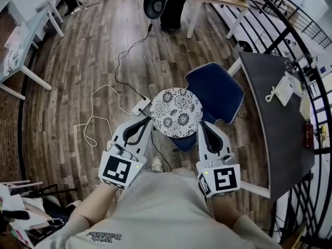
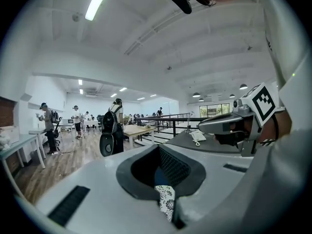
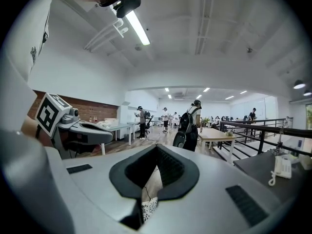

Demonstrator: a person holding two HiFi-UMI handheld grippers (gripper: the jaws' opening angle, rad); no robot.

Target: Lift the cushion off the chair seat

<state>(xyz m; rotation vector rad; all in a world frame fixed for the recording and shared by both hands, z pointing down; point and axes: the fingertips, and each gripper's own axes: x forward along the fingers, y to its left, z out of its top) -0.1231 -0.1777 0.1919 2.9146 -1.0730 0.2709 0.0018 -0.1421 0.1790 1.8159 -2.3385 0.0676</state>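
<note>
A round cushion (image 1: pixel 176 112) with a black-and-white flower print hangs between my two grippers, lifted in front of the blue chair seat (image 1: pixel 220 90). My left gripper (image 1: pixel 149 120) is shut on its left edge. My right gripper (image 1: pixel 202 124) is shut on its right edge. In the left gripper view a fold of the printed cushion (image 2: pixel 166 202) is pinched at the closed jaws, with the right gripper (image 2: pixel 222 125) across from it. In the right gripper view a strip of the cushion (image 3: pixel 148 209) shows at the closed jaws, and the left gripper (image 3: pixel 95 132) is at the left.
A dark table (image 1: pixel 275 128) with papers stands close on the right, beside a black railing (image 1: pixel 311 30). A power strip (image 1: pixel 140 107) and cables (image 1: pixel 101 110) lie on the wood floor to the left. A person (image 1: pixel 174 4) stands beyond the chair. White desks (image 1: pixel 26 40) line the far left.
</note>
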